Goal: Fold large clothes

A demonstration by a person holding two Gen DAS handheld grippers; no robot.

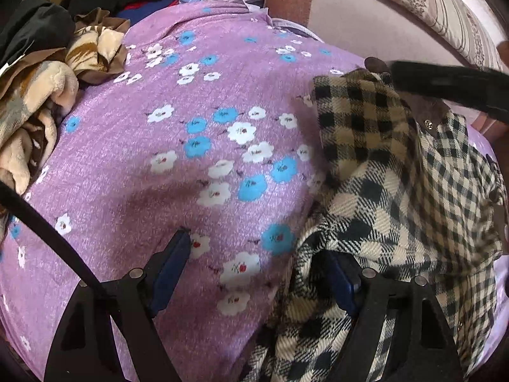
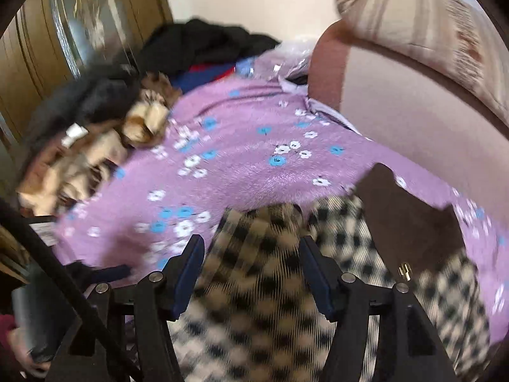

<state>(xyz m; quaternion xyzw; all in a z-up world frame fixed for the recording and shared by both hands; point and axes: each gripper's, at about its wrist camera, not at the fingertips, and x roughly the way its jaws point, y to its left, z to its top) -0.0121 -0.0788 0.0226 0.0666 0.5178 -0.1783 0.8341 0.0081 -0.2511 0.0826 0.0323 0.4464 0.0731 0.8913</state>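
**K:** Plaid wool, thick weave. Left gripper [image 1: 264,273] is spread wide. Its right finger sits at the coat [image 1: 381,197] edge, maybe just under a fold; left finger is over bare bedspread [image 1: 191,159]. Nothing pinched.

**M:** Right side?

**K:** Right gripper [image 2: 251,270] also spread, jaws straddling a plaid flap, no closure on it. View is motion-blurred, so I can't tell whether the pads touch cloth.

**M:** Where's the coat overall?

**K:** On the bed, right half, near edge. Bunched, not flat. Two check sizes show: big checks near, small checks right. Brown lining [image 2: 410,219] with a metal snap is turned up on the far right.

**M:** Handling?

**K:** My guess is heavy-ish, soft, drapes slowly and holds a crease poorly. Not slippery, the nap should grip the pads. Not fragile. Thick layers mean a deep bite; a tip pinch would likely slide off a doubled edge.

**M:** Grip points?

**K:** Single-layer hem or shoulder seam, one per gripper, well apart, so it can be spread flat first. Avoid the snap and the bunched middle.

**M:** Containers?

**K:** None. Just a pile [image 1: 38,95] of tan fleece and dark clothes far left on the bed, well apart from the coat. Headboard [image 1: 366,16] far right, striped pillow [image 1: 445,9] above it.

**M:** Risk?

**K:** Grabbing bedspread along with coat on the left.
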